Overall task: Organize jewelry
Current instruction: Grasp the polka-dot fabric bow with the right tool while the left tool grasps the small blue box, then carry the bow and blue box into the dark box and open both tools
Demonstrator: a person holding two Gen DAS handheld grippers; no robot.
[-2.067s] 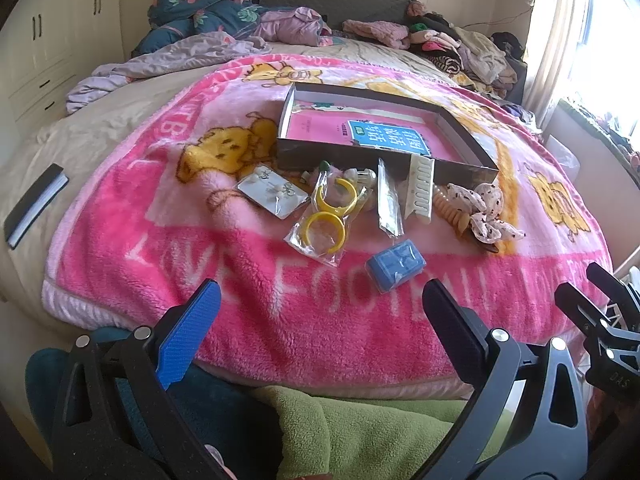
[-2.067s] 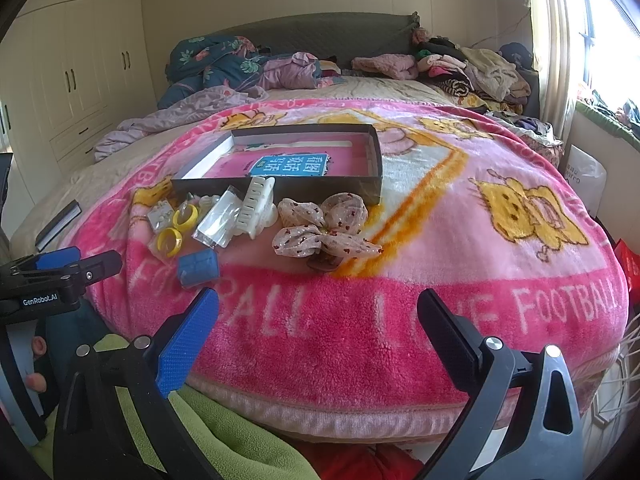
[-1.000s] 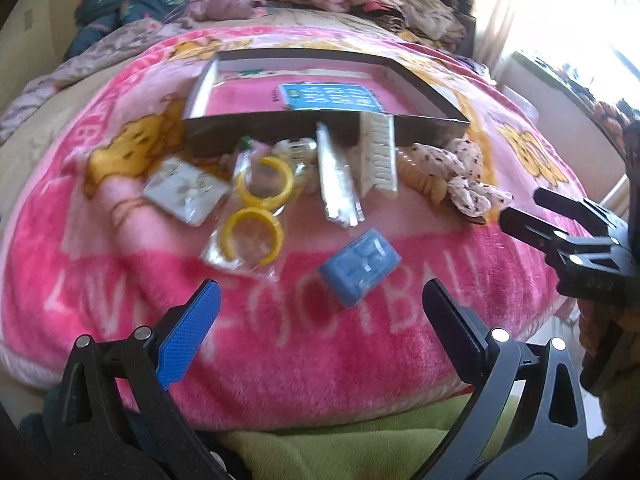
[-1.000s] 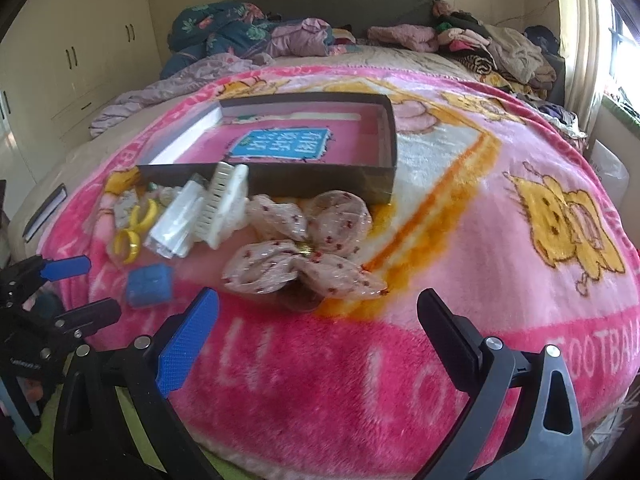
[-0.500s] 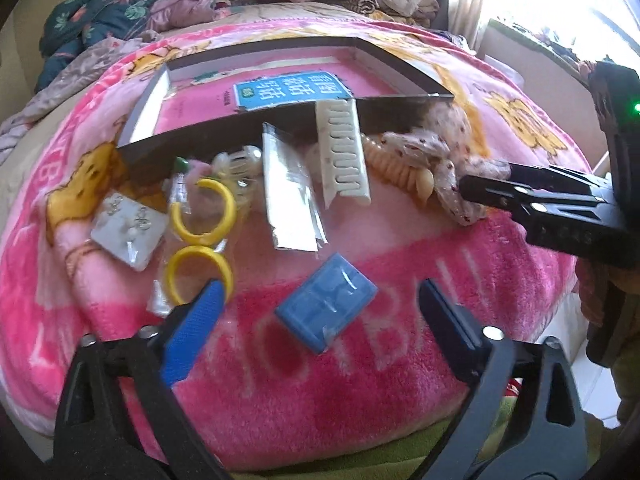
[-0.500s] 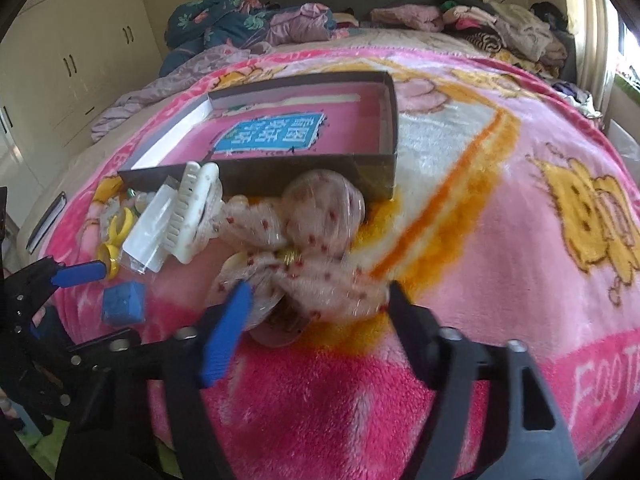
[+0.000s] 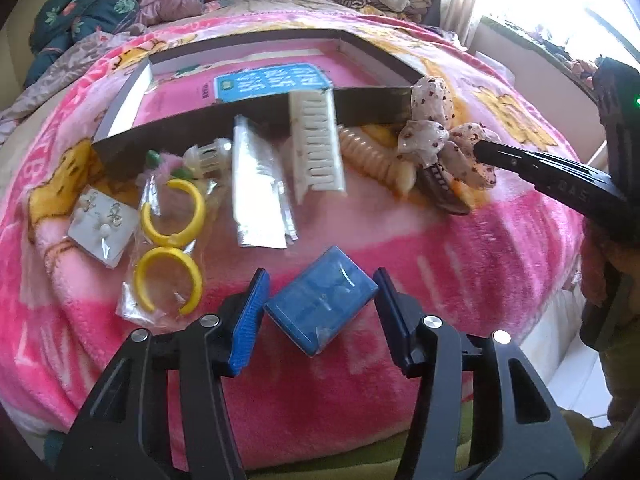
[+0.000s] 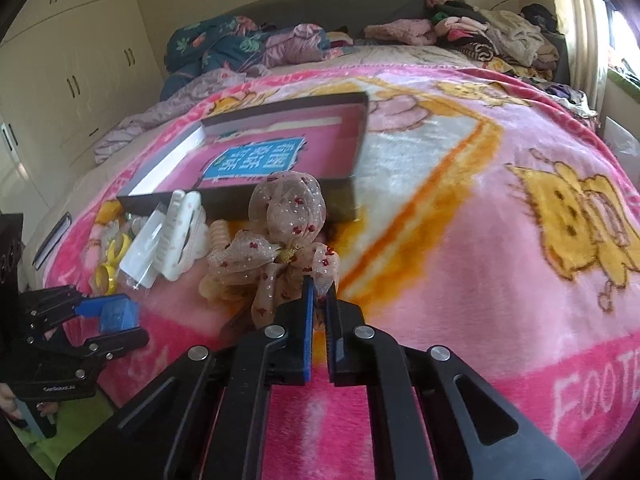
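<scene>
Box (image 8: 352, 196): blue card (image 8: 256, 158) inside; left gripper (image 7: 320, 300) closing around blue case (image 7: 322, 304); right gripper (image 8: 318, 300) pinches bow (image 8: 286, 232)

Pale letters "FOOTE", cut off by the frame's edge, woven into the pink blanket (image 8: 520, 380) at the near right. Small white "GenRobot.ai" printed on the black body of the left gripper (image 8: 108, 320), near left. Blue label (image 8: 256, 158) inside the far shallow box (image 8: 360, 136), white characters, unreadable.
</scene>
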